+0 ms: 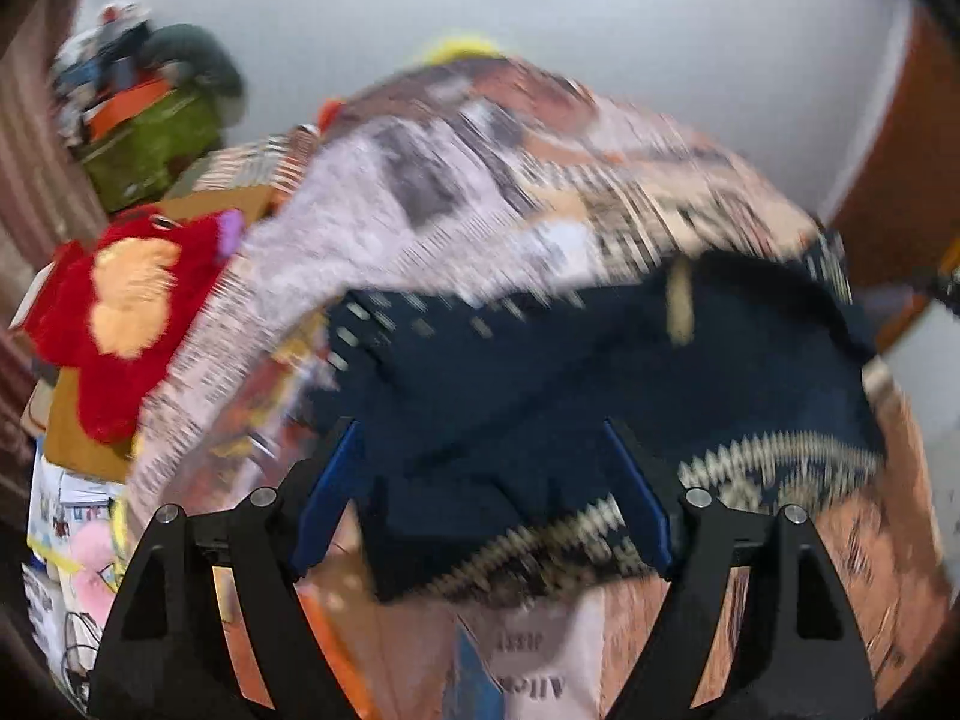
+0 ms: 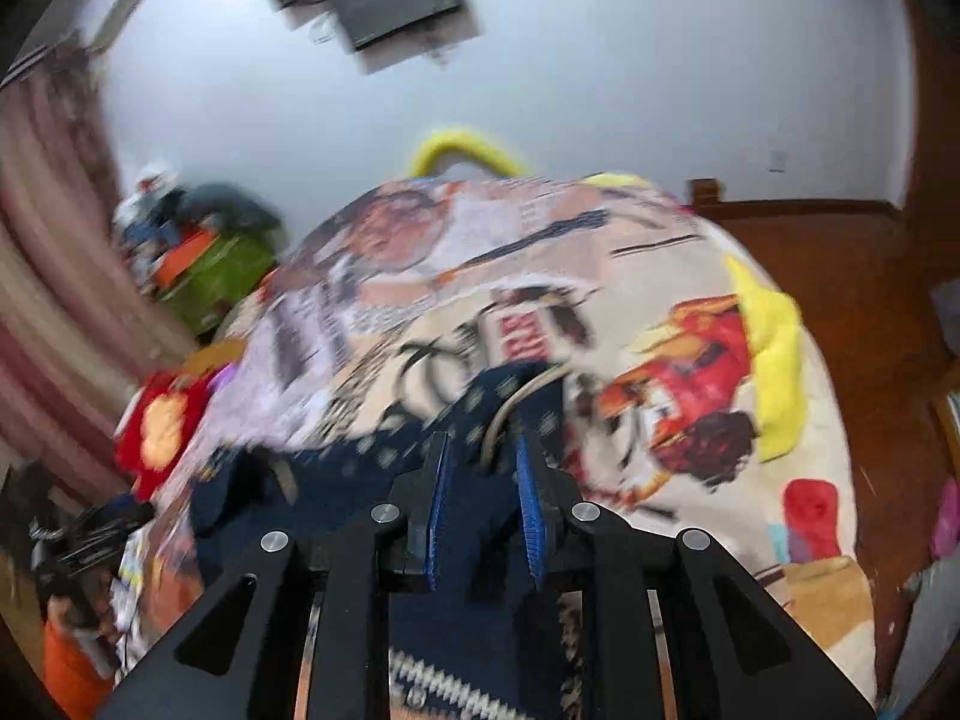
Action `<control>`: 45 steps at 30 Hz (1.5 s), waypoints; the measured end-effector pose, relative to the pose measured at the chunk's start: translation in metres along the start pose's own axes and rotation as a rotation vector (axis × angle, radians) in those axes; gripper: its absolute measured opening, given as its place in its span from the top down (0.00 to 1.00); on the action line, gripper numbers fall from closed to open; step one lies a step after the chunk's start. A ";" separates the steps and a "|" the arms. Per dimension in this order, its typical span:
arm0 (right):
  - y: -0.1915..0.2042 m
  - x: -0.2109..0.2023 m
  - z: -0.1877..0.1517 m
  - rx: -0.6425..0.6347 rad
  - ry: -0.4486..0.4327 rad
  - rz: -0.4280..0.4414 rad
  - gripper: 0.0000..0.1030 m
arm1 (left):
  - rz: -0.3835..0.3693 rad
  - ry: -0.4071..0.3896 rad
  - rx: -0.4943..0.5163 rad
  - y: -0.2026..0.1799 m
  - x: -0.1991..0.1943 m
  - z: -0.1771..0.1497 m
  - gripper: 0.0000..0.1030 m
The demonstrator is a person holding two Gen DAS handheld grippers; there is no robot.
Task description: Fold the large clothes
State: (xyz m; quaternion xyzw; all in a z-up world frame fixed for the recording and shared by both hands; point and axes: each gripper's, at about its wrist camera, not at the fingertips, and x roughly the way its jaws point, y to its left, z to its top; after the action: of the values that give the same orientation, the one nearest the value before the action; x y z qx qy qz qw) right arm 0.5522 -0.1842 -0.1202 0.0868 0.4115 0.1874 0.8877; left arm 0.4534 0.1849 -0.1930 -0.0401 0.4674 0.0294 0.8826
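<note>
A dark navy garment with a cream zigzag border lies rumpled on a bed with a printed cover. My left gripper is open, its blue-padded fingers wide apart above the garment's near edge, with nothing between them. In the right wrist view the same navy garment runs between my right gripper's blue pads, which are close together with the cloth pinched between them. Both views are motion-blurred.
A red and yellow plush toy lies at the bed's left edge. A green box piled with clutter stands behind it. Yellow plush lies on the bed's right side. Wooden floor is to the right.
</note>
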 end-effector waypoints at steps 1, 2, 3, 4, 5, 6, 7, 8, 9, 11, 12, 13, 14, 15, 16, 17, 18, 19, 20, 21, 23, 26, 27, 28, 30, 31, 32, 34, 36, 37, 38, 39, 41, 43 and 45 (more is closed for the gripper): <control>0.005 -0.002 -0.008 -0.031 0.014 0.028 0.82 | -0.007 0.016 0.014 -0.006 0.005 -0.005 0.23; 0.011 -0.002 -0.017 -0.057 0.028 0.054 0.82 | -0.012 0.039 0.032 -0.014 0.012 -0.010 0.23; 0.017 0.000 -0.027 -0.086 0.049 0.081 0.82 | -0.012 0.062 0.050 -0.022 0.022 -0.015 0.23; 0.024 0.004 -0.039 -0.120 0.077 0.101 0.82 | -0.007 0.076 0.060 -0.027 0.029 -0.017 0.23; 0.030 0.009 -0.049 -0.145 0.099 0.107 0.82 | 0.003 0.090 0.066 -0.033 0.037 -0.020 0.23; 0.037 0.015 -0.060 -0.171 0.124 0.110 0.82 | 0.015 0.095 0.066 -0.037 0.043 -0.020 0.23; 0.044 0.025 -0.072 -0.196 0.153 0.109 0.82 | 0.027 0.089 0.056 -0.040 0.050 -0.019 0.23; 0.049 0.034 -0.081 -0.212 0.179 0.108 0.82 | 0.034 0.081 0.047 -0.041 0.054 -0.016 0.23; 0.056 0.048 -0.091 -0.228 0.214 0.105 0.82 | 0.049 0.066 0.034 -0.041 0.057 -0.012 0.23; 0.064 0.070 -0.102 -0.242 0.257 0.094 0.82 | 0.081 0.035 0.021 -0.041 0.062 -0.004 0.23; 0.069 0.081 -0.105 -0.247 0.266 0.082 0.82 | 0.097 0.019 0.019 -0.040 0.064 0.002 0.23; 0.071 0.088 -0.105 -0.251 0.260 0.072 0.82 | 0.112 0.005 0.019 -0.038 0.066 0.009 0.23; 0.074 0.094 -0.104 -0.254 0.244 0.063 0.82 | 0.128 -0.006 0.018 -0.035 0.067 0.014 0.23; 0.078 0.100 -0.099 -0.254 0.216 0.061 0.82 | 0.149 -0.019 0.016 -0.032 0.069 0.021 0.23; 0.079 0.103 -0.094 -0.250 0.201 0.061 0.82 | 0.170 -0.032 0.015 -0.029 0.071 0.030 0.23; 0.081 0.106 -0.088 -0.248 0.186 0.062 0.82 | 0.184 -0.047 0.012 -0.025 0.072 0.039 0.23; 0.085 0.109 -0.078 -0.253 0.160 0.061 0.82 | 0.195 -0.064 0.003 -0.020 0.073 0.049 0.23; 0.087 0.111 -0.071 -0.263 0.137 0.052 0.82 | 0.207 -0.079 -0.010 -0.014 0.074 0.060 0.23; 0.090 0.112 -0.063 -0.277 0.108 0.034 0.82 | 0.223 -0.090 -0.021 -0.009 0.074 0.067 0.23; 0.092 0.114 -0.054 -0.291 0.079 0.012 0.82 | 0.248 -0.107 -0.032 -0.004 0.074 0.076 0.23; 0.095 0.118 -0.036 -0.309 0.027 -0.028 0.82 | 0.309 -0.130 -0.049 0.007 0.072 0.089 0.23; 0.094 0.123 -0.013 -0.329 -0.033 -0.095 0.82 | 0.352 -0.150 -0.096 0.028 0.064 0.099 0.23; 0.092 0.121 -0.009 -0.328 -0.043 -0.098 0.82 | 0.325 -0.156 -0.115 0.034 0.057 0.098 0.23; 0.089 0.115 -0.005 -0.315 -0.052 -0.078 0.82 | 0.293 -0.162 -0.127 0.037 0.052 0.095 0.23; 0.087 0.102 -0.003 -0.296 -0.077 -0.030 0.82 | 0.218 -0.162 -0.136 0.038 0.042 0.086 0.23; 0.086 0.093 -0.005 -0.291 -0.089 0.008 0.82 | 0.168 -0.149 -0.131 0.035 0.037 0.078 0.23; 0.087 0.087 -0.006 -0.292 -0.095 0.043 0.82 | 0.132 -0.137 -0.123 0.030 0.035 0.073 0.23; 0.091 0.077 -0.014 -0.290 -0.081 0.090 0.82 | 0.043 -0.095 -0.103 0.015 0.035 0.058 0.23; 0.097 0.076 -0.026 -0.289 -0.026 0.133 0.82 | -0.047 -0.049 -0.088 -0.001 0.039 0.041 0.23; 0.101 0.078 -0.034 -0.290 0.013 0.151 0.82 | -0.092 -0.017 -0.079 -0.010 0.045 0.029 0.23; 0.104 0.080 -0.043 -0.295 0.045 0.158 0.82 | -0.113 0.006 -0.076 -0.017 0.049 0.021 0.23; 0.106 0.084 -0.052 -0.304 0.081 0.159 0.82 | -0.131 0.044 -0.067 -0.027 0.058 0.011 0.23; 0.110 0.097 -0.072 -0.333 0.154 0.133 0.82 | -0.123 0.087 -0.036 -0.042 0.071 -0.005 0.23; 0.111 0.115 -0.093 -0.358 0.235 0.081 0.82 | -0.087 0.066 -0.032 -0.049 0.077 -0.015 0.23; 0.109 0.123 -0.107 -0.366 0.237 0.041 0.82 | -0.093 0.063 -0.070 -0.045 0.078 -0.019 0.23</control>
State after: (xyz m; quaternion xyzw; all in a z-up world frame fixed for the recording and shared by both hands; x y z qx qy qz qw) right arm 0.5145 -0.0348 -0.2414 -0.0899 0.4701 0.2860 0.8302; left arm 0.4854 0.1398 -0.2665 -0.0934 0.4913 0.0031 0.8660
